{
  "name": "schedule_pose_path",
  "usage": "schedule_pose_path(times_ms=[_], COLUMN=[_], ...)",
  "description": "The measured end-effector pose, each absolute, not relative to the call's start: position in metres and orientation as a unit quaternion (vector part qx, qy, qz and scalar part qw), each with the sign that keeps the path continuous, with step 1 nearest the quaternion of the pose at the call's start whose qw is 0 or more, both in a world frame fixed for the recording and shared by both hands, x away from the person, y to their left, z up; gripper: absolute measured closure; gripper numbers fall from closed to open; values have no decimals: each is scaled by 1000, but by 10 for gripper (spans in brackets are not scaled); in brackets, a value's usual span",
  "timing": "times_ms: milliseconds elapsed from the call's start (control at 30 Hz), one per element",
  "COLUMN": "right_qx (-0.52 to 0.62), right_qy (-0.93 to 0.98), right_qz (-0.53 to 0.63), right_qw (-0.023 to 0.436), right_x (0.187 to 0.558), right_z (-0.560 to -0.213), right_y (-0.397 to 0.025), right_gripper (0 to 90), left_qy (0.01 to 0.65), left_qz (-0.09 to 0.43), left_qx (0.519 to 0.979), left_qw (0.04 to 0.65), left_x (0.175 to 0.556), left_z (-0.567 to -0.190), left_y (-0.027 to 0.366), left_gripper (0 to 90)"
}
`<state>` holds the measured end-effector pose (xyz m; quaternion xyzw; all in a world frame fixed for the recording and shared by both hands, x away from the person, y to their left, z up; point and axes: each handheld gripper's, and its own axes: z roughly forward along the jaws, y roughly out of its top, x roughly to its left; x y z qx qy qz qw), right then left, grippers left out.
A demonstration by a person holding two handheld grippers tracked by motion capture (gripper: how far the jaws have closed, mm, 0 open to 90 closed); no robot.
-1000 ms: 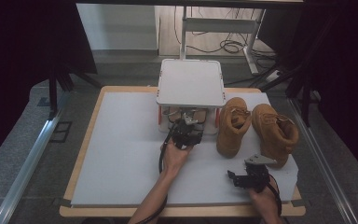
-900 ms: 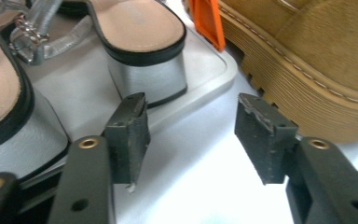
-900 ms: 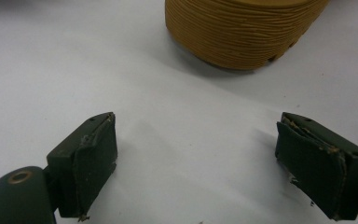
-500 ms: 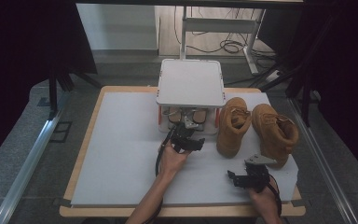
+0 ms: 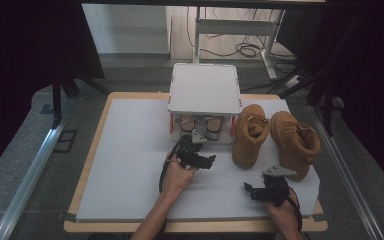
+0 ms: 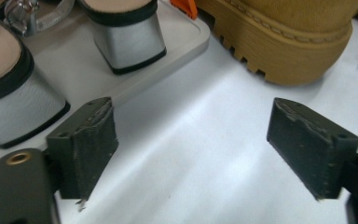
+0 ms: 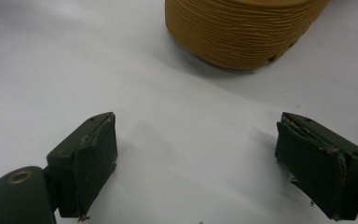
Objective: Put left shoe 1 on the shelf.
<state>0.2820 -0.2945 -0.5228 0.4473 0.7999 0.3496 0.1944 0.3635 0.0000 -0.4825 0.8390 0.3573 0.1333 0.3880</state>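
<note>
High view: we saw the left hand-held gripper had drawn back from the small white rack toward the near edge of the table, having sat closer to the rack's lower shelf a second earlier. It came away empty. We judged this a repositioning, not a pick; nothing had left the rack. The right hand-held gripper had not moved, resting near the near right corner.

Left gripper view: jaws stood wide apart with bare table between them. The silver block-heeled sandals sat on the rack's lower tray, ahead and to the left of the jaws, near but not touching. The tan boot lay ahead to the right, just beside the tray.

Right gripper view: jaws likewise wide apart and empty; the second tan boot stood ahead of them, apart, toward the right edge of the table.
</note>
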Motion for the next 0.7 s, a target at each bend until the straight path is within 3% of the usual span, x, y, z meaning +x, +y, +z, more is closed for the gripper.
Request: schedule_pose_path(times_ms=[700], right_qx=[449], right_qy=[801], right_qz=[345], right_qw=[194], right_x=[283], right_z=[-522], right_y=[-294], right_gripper=[127], left_qy=[344], left_qz=[135], left_qx=[846], left_qw=[384], left_x=[335], left_z=[-487], left_y=[34], left_gripper=[114])
